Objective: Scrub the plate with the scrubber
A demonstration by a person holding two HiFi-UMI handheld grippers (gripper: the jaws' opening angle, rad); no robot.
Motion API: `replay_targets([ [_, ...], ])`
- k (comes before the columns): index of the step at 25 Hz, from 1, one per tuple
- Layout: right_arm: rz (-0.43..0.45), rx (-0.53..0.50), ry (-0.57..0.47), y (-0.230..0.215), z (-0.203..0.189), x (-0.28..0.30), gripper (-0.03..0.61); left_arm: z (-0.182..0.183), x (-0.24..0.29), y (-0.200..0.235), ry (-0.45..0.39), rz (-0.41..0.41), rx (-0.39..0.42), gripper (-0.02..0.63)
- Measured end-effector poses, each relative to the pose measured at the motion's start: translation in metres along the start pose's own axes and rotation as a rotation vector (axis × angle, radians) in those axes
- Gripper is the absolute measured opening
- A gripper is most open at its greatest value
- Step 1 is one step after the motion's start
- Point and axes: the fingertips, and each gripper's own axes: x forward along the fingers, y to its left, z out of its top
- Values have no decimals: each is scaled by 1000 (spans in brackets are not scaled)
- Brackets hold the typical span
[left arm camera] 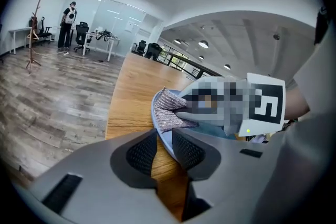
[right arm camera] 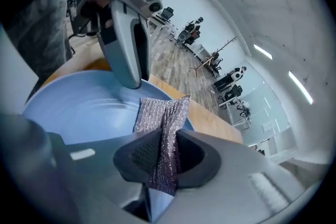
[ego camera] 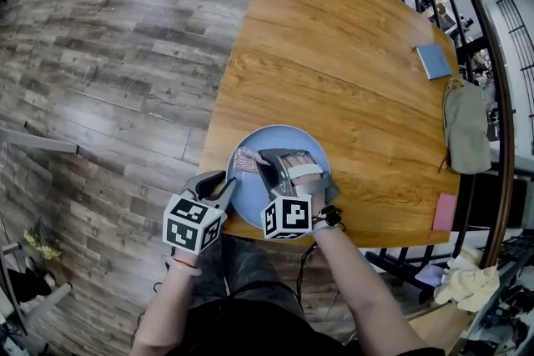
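Observation:
A round light-blue plate (ego camera: pixel 292 139) lies on the wooden table (ego camera: pixel 334 54) near its front edge. My left gripper (ego camera: pixel 224 181) is shut on the plate's left rim (left arm camera: pixel 157 120), one pad above it and one below. My right gripper (ego camera: pixel 269 166) reaches over the plate from the near side, shut on the scrubber (ego camera: pixel 245 159), a silvery mesh pad. In the right gripper view the scrubber (right arm camera: pixel 161 118) sticks out past the pads (right arm camera: pixel 140 153) and rests on the plate (right arm camera: pixel 73 110), just in front of the left gripper (right arm camera: pixel 128 34). The left gripper view shows the scrubber (left arm camera: pixel 169 108) pressed on the plate near the held rim.
A blue pad (ego camera: pixel 433 61), a grey pouch (ego camera: pixel 465 127) and a pink item (ego camera: pixel 445 212) lie along the table's right edge, beside a black railing (ego camera: pixel 492 96). Wood floor (ego camera: pixel 125 54) lies to the left. A coat stand (left arm camera: pixel 35 34) and a person (left arm camera: pixel 68 26) are far off.

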Motion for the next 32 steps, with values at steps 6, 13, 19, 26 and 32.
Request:
replay_targets([
  [6,-78,-127,38,-19,-11,10,68,1,0,3,-4,29,14,78],
  [13,-99,-207,57,-39,-17,29,67,3,2,14,-27,49,-11,78],
  [19,-107,-262,98,-52,-37,33,66,1,1,12,-26,66,-9,78],
  [26,-116,-258,140,-59,-64,23,63,6,1,12,-40,99,-18,77],
  [32,-128,-205,157,-55,-78,14,60,2,1,13,-41,103,-10,77],
])
